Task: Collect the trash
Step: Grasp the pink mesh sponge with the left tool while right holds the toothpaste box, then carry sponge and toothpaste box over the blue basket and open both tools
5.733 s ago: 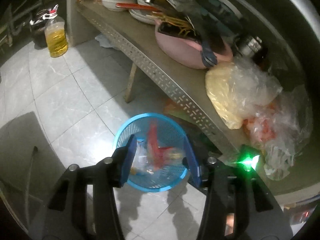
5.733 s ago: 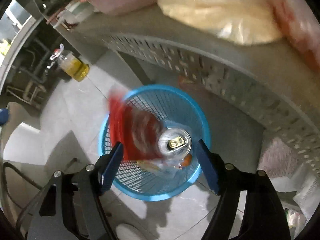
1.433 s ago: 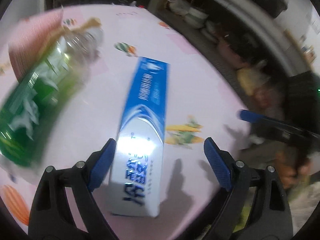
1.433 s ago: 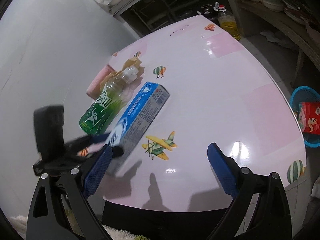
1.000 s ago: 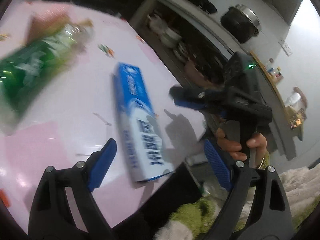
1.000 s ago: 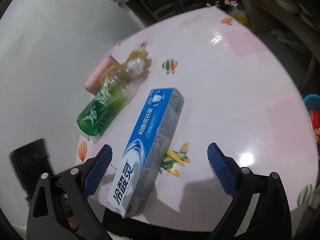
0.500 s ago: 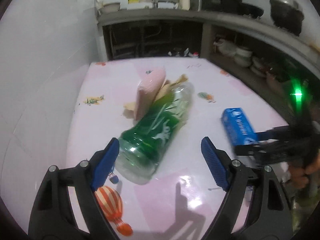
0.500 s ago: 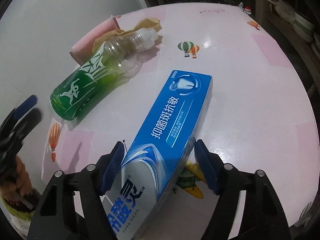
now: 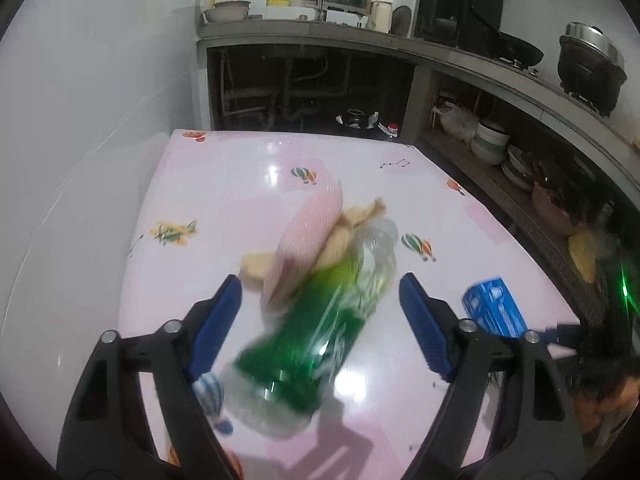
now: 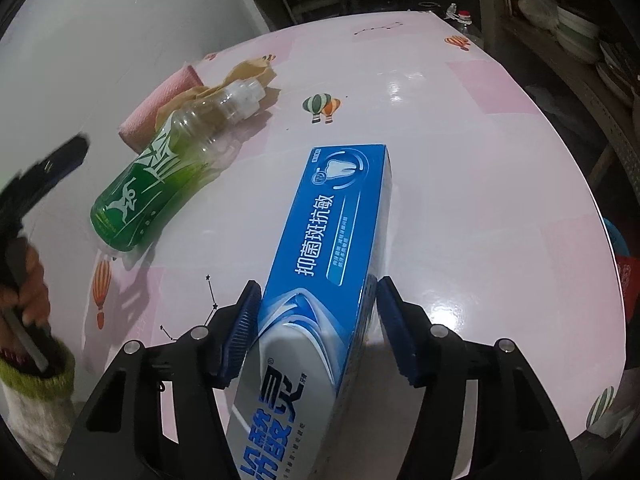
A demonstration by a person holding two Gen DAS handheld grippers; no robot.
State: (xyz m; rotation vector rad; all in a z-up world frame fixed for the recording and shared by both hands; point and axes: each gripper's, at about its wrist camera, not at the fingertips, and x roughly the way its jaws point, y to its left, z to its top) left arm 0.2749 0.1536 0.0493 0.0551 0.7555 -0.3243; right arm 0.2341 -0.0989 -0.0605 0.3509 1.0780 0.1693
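- Two pieces of trash lie on the pink counter [image 10: 460,168]: a green bottle [image 10: 148,196] and a blue toothpaste box [image 10: 332,248].
- Landmark for all positions: the toothpaste box, lying flat with its long axis running away from the right wrist camera.
- Right gripper [image 10: 314,330]: jaws straddle the near part of the box and are closing. Left pad appears to touch the box's side; a thin gap shows at the right pad. No firm clamp confirmed.
- Green bottle: on its side to the left of the box, apart from it, clear cap end pointing away from the camera.
- Pink sponge [image 10: 160,108] and crumpled brown paper [image 10: 248,74]: beyond the bottle, farther left of the box, touching the bottle's neck end.
- Left gripper [image 9: 320,320]: to the left of the box, jaws wide but closing. In its own view, the bottle appears between the blue pads, blurred; neither pad touches it.
- Person's hand [image 10: 34,292], green cuff at the wrist, holds the left gripper's handle.
- Blue basket [image 10: 618,240]: partly seen beyond the counter edge, to the right of the box.
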